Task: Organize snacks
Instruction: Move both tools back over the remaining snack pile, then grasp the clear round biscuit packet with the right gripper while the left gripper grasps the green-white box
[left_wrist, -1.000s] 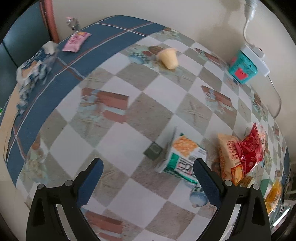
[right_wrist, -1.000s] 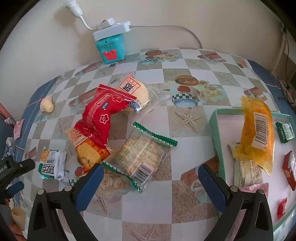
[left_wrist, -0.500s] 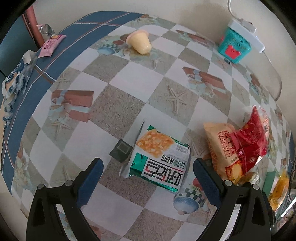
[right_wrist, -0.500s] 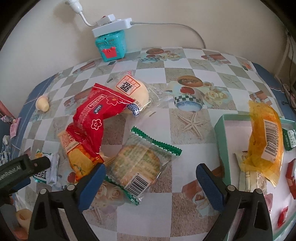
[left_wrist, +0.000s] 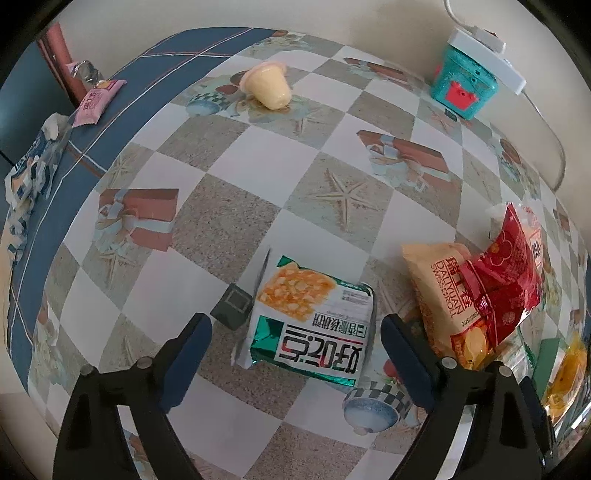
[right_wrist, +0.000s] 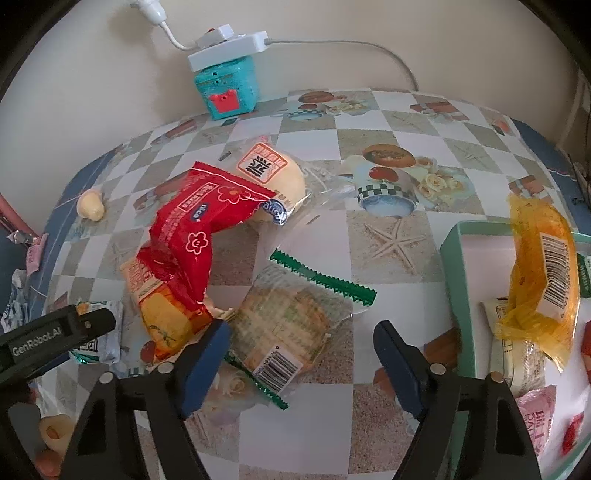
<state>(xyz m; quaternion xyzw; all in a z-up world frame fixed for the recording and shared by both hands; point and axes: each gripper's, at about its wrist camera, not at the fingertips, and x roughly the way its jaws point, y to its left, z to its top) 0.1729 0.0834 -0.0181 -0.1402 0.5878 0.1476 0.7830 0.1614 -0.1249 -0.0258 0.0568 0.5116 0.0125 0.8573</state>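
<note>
Left wrist view. Left claw (left_wrist: 295, 334): jaws spread wide, holding nothing, poised low over the table (left_wrist: 236, 155). Item between the fingertips: green-and-white snack packet (left_wrist: 308, 319), lying flat, print upside down to the camera. Judged light, soft and puffed with air; foil skin likely slippery, contents likely brittle. Best taken across its narrow width at mid-body, with mild pressure. Touching its left edge: small dark square sachet (left_wrist: 233, 305). To the right, near: orange roll packet (left_wrist: 439, 295) partly under a red packet (left_wrist: 506, 269). Far side: yellow jelly cup (left_wrist: 266, 85) on its side; pink sachet (left_wrist: 96, 103) at the blue border; teal box (left_wrist: 463, 86) carrying a white power strip (left_wrist: 484, 50).

Right wrist view. Right claw (right_wrist: 301, 354): jaws likewise wide apart, empty. Item between the fingertips: clear biscuit packet with green serrated ends (right_wrist: 291, 325), flat on the table, barcode toward the camera. Judged light, crinkly, the biscuit inside fragile; hold across the middle, not by the thin end seals. Left of it, the red packet overlies the orange one; behind, a pale bun in clear wrap (right_wrist: 275, 177). Right: green-rimmed tray (right_wrist: 456, 266), holding an orange-wrapped snack (right_wrist: 541, 273) and several smaller packets. Sorting judged partly done; six or so snacks lie outside the tray.
</note>
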